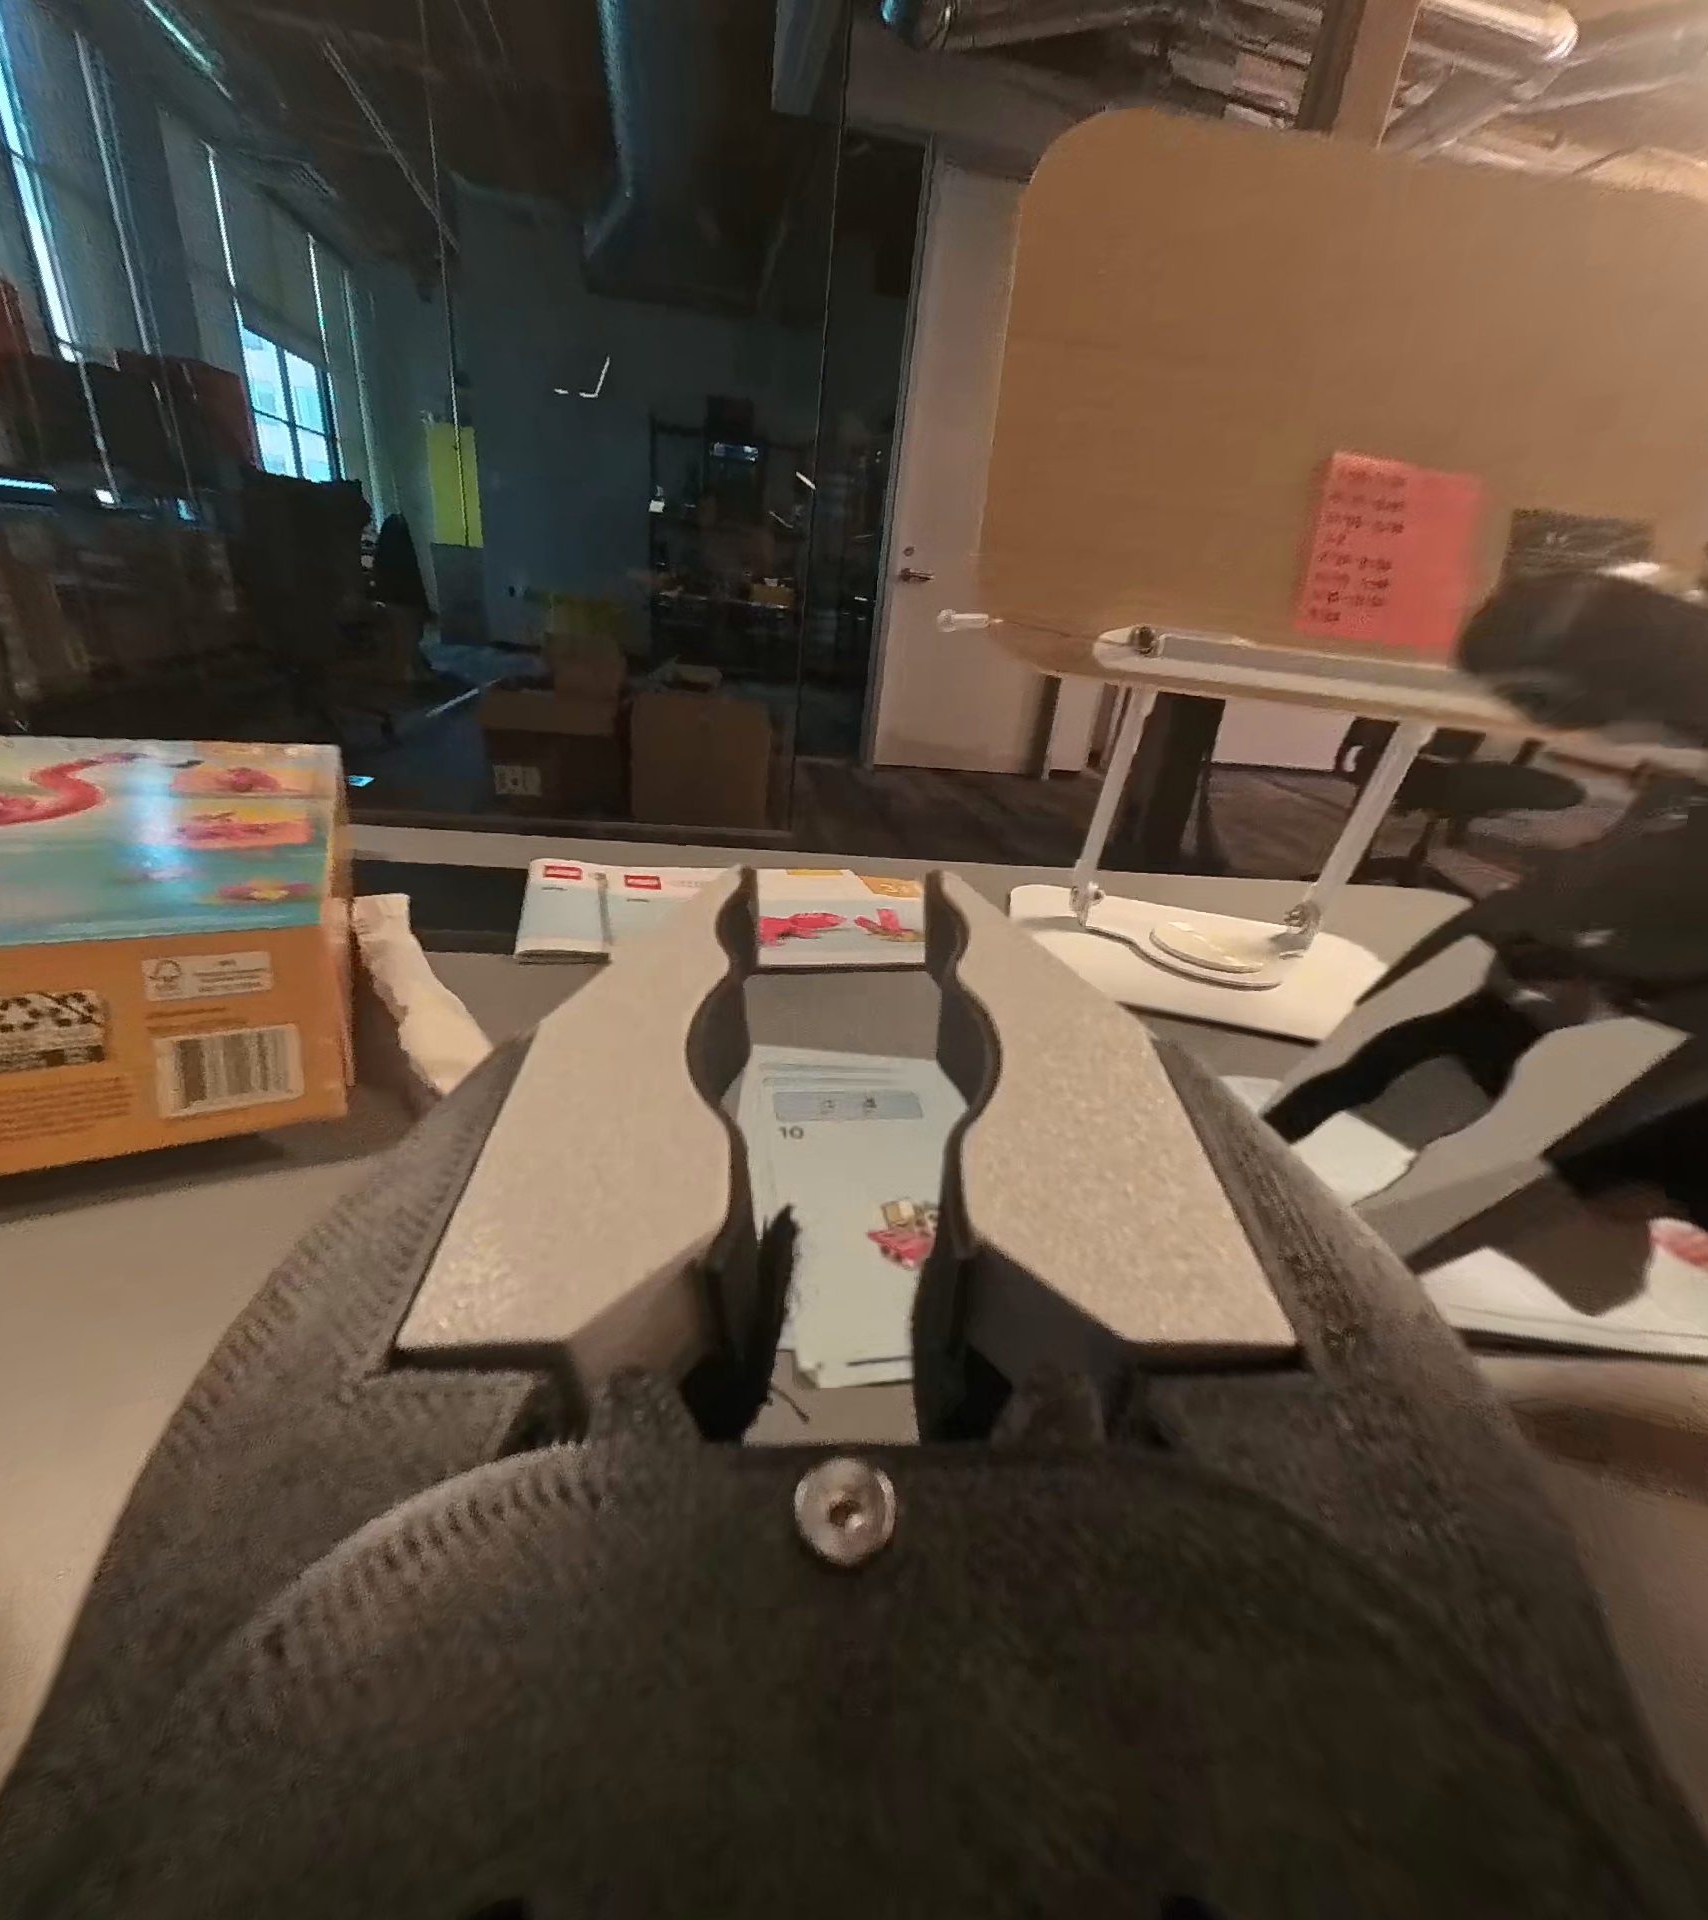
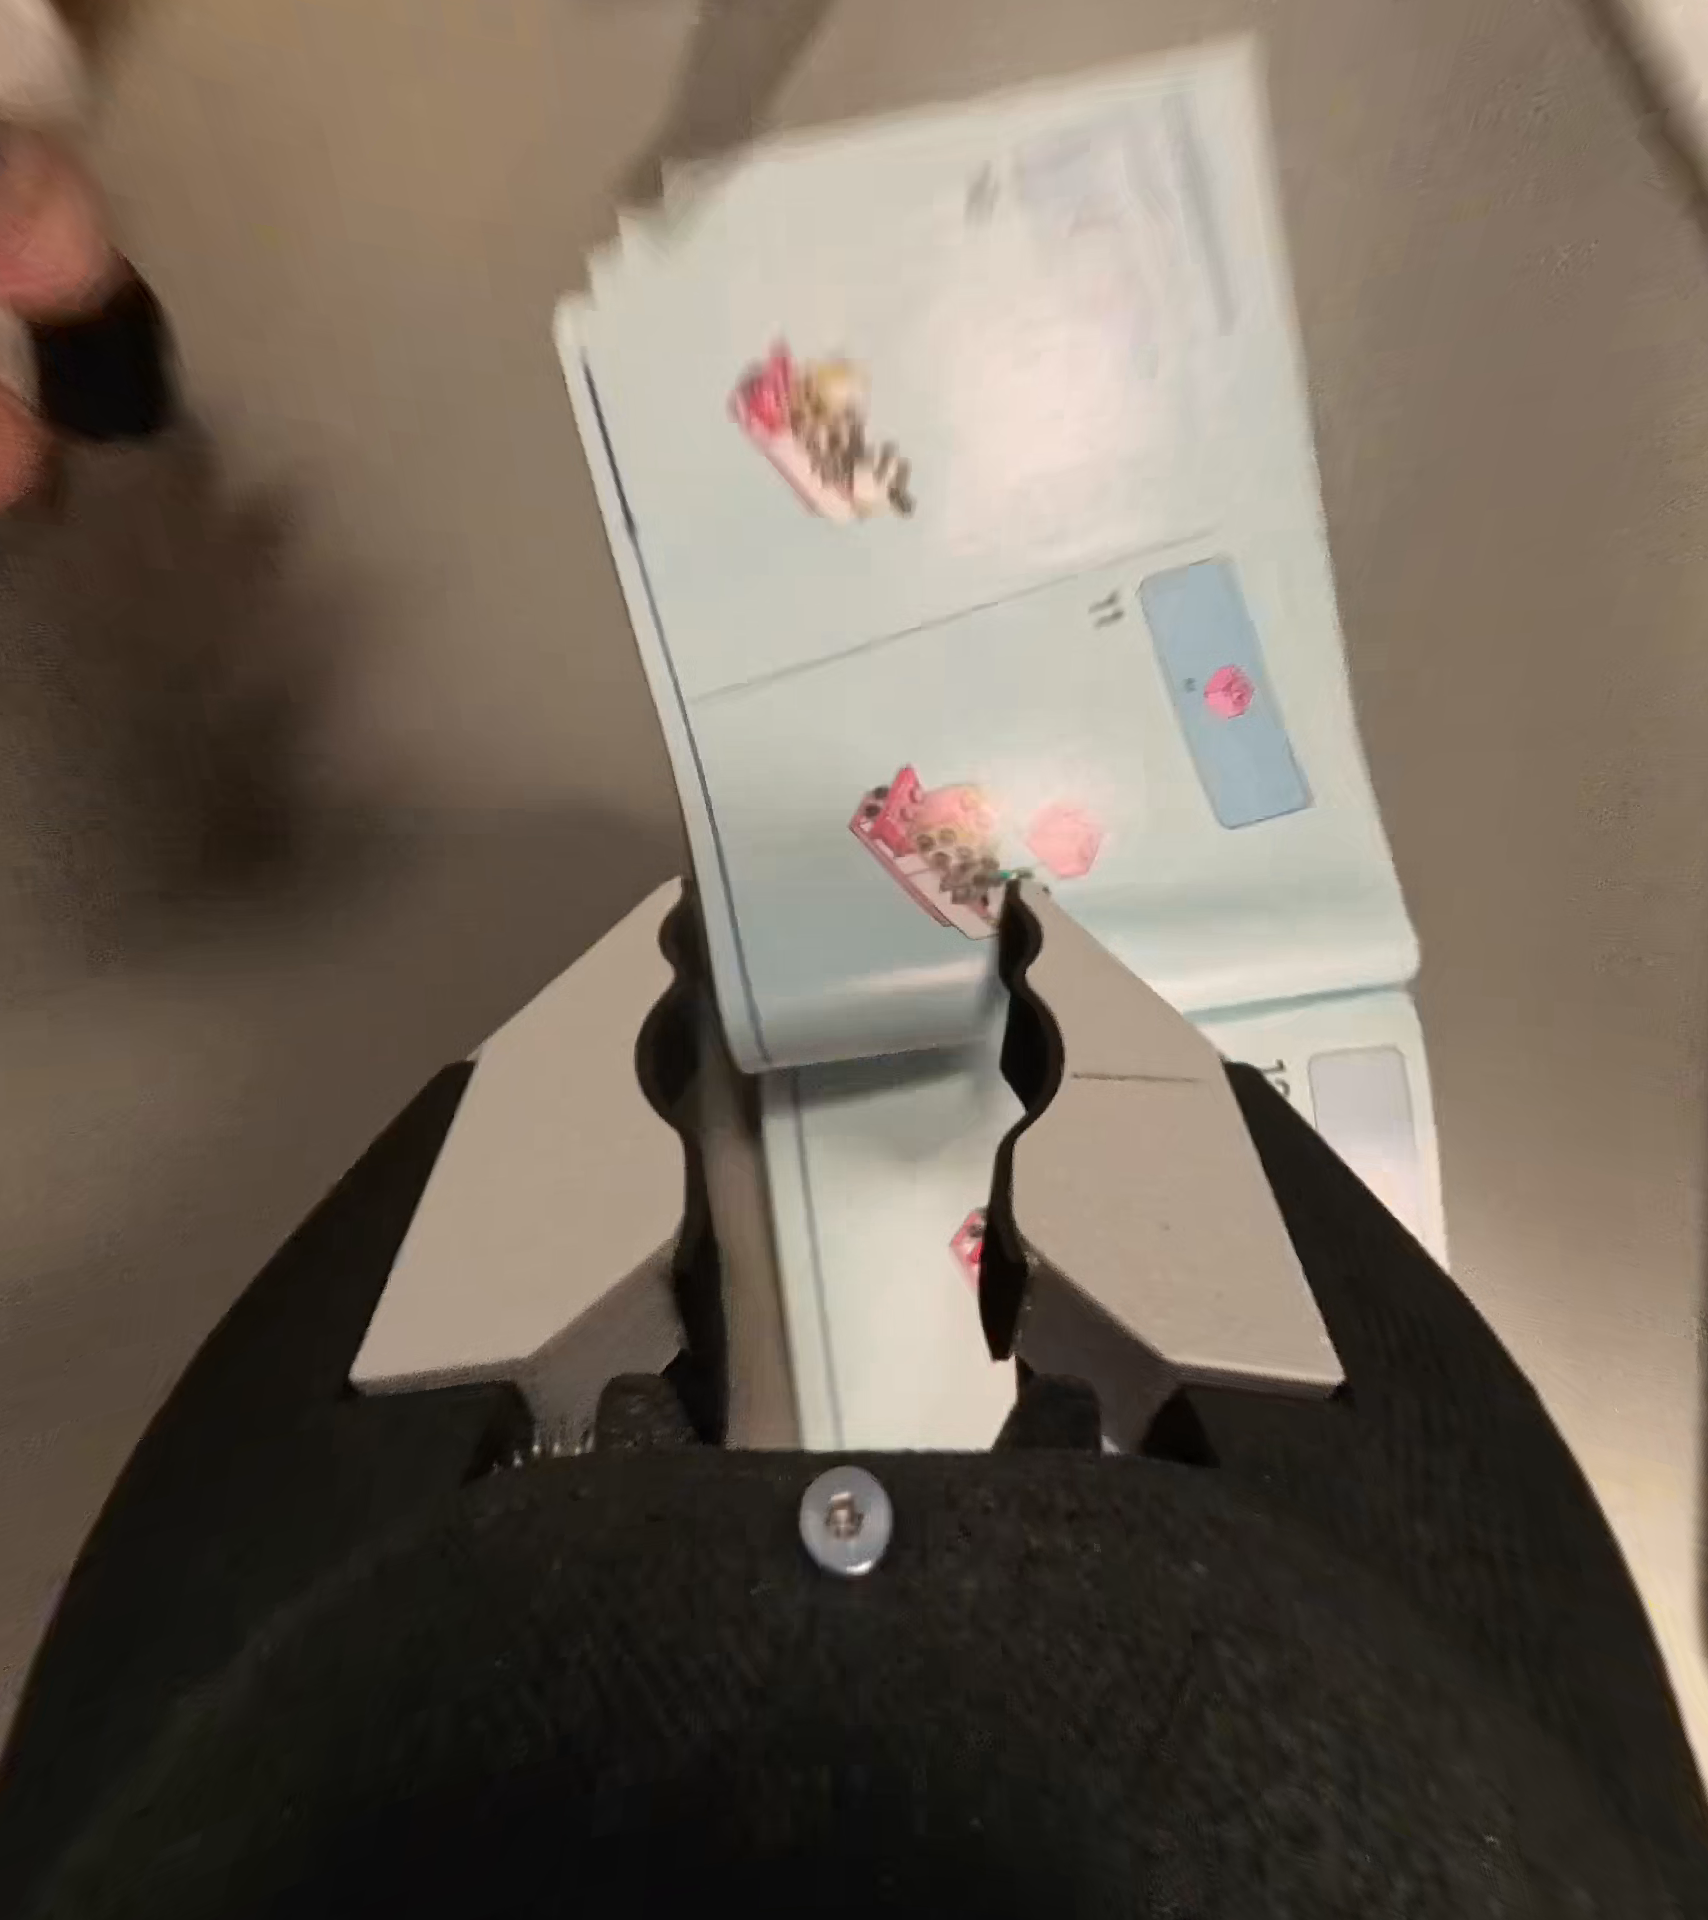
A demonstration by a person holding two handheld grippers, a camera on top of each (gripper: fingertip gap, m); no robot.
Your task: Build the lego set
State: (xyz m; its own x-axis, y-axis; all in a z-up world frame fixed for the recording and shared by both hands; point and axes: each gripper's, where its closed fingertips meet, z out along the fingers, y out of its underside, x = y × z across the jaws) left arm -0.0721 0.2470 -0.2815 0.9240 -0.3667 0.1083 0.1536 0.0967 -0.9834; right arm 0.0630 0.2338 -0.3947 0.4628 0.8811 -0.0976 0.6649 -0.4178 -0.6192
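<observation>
Left wrist view: the left gripper [image 1: 842,914] is hovering with jaws apart and bare over an open booklet [image 1: 845,1195] on the table [image 1: 102,1299], near a box [image 1: 117,956].

Right wrist view: the right gripper [image 2: 845,904] is hanging with jaws spread wide around the booklet's [image 2: 985,623] curling page, not clamping it.

A pale blue instruction booklet [image 2: 985,644] lies open on the grey table [image 2: 310,935], its printed pages showing pink brick models; one page curls up, loose between the right gripper's [image 2: 845,894] parted fingers.
</observation>
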